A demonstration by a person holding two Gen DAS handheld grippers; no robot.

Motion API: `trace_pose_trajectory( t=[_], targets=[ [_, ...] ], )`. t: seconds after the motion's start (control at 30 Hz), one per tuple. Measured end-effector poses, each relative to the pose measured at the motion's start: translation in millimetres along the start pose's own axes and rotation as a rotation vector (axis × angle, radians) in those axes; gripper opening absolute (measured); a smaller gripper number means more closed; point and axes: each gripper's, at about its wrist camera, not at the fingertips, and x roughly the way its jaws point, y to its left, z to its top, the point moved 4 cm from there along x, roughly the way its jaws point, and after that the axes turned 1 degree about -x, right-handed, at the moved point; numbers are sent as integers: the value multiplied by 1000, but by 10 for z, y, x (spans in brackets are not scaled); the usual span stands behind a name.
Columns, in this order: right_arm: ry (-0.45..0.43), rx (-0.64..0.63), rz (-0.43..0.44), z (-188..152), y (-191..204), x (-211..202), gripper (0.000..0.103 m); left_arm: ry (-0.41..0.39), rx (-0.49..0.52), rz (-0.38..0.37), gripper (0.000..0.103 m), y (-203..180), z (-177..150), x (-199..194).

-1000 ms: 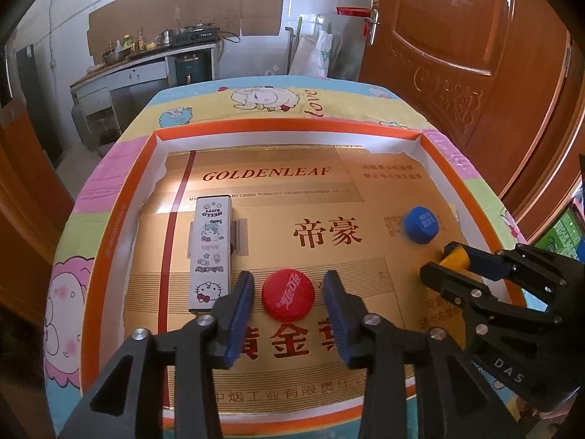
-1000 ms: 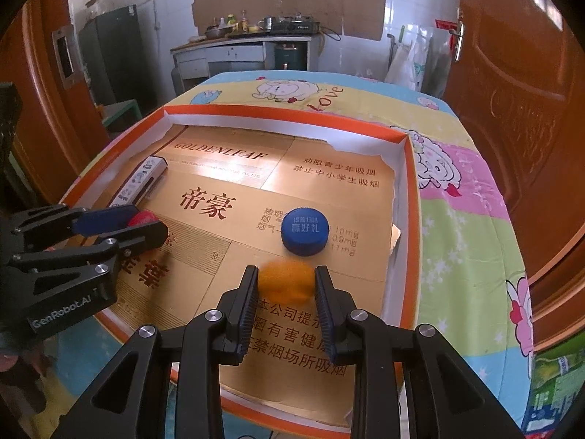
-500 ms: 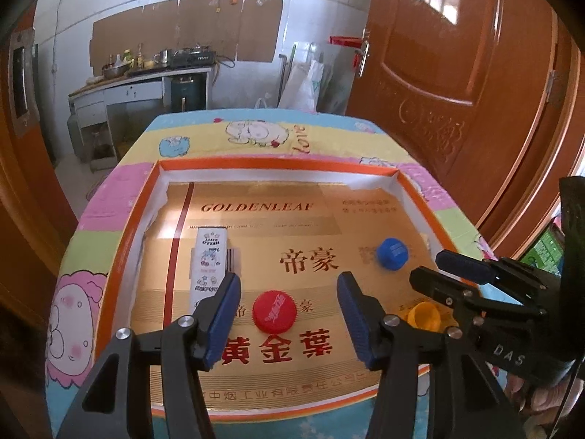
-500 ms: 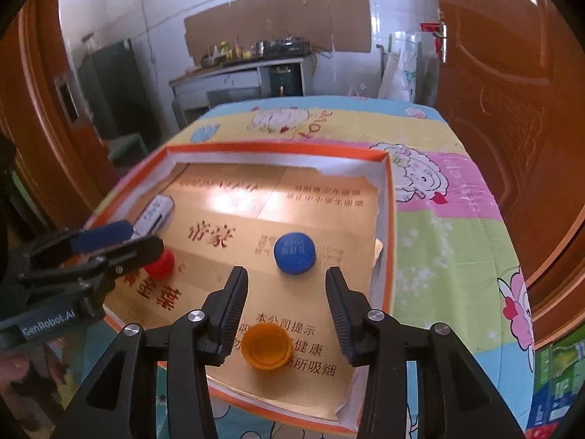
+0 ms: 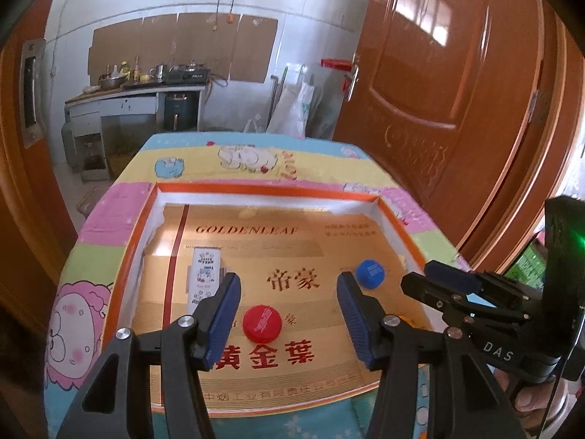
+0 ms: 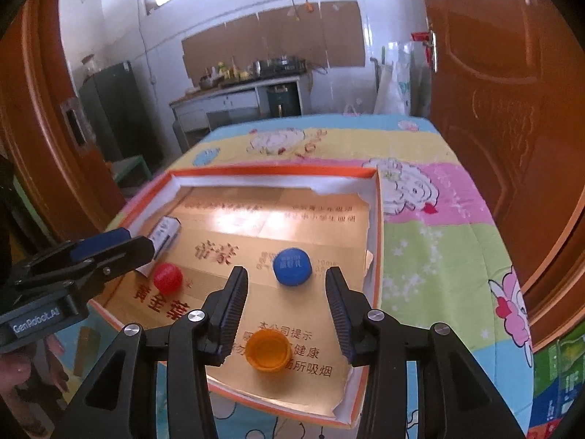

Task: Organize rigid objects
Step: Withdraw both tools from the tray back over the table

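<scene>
**Caps loose in the tray, both grippers empty**

Right wrist view, nearest first: the right gripper [image 6: 285,314] hangs with fingers spread wide and nothing between them. Just below them the orange cap [image 6: 268,350] lies open side up near the near edge of the tray [image 6: 376,226]. Farther in sits the blue cap [image 6: 292,266], toward the tray's right edge, with the red cap [image 6: 167,277] nearer the left edge. Beyond the red cap the small printed box [image 6: 165,232] lies flat along the left edge.

From the left wrist view, the left gripper [image 5: 289,311] is likewise spread and empty above the red cap [image 5: 262,322].

These caps look light, stiff and smooth, so they would likely skid on the glossy tray floor. Gripping across the ribbed side wall seems safest. The box seems light; pinching its long narrow sides should suit it.
</scene>
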Motion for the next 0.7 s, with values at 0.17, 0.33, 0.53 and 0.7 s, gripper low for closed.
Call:
trace_pose_trajectory(
  t=[0.17,0.33,0.53,0.7],
  targets=[
    [-46,6,1,-30,62,-251,46,-41,-16,-9,55,-14,17,-231],
    [-56,-16,-13,-206,212,-599,46,-61,-7,-42,55,-73,-68,-672],
    [-67,1,-2,-567,410,-1032,46,-43,-21,9,55,107,-488,-1198],
    [-84,-20,-29,-937,669,-1256,46,-15,-35,116,55,316,-879,-1391]
  ],
)
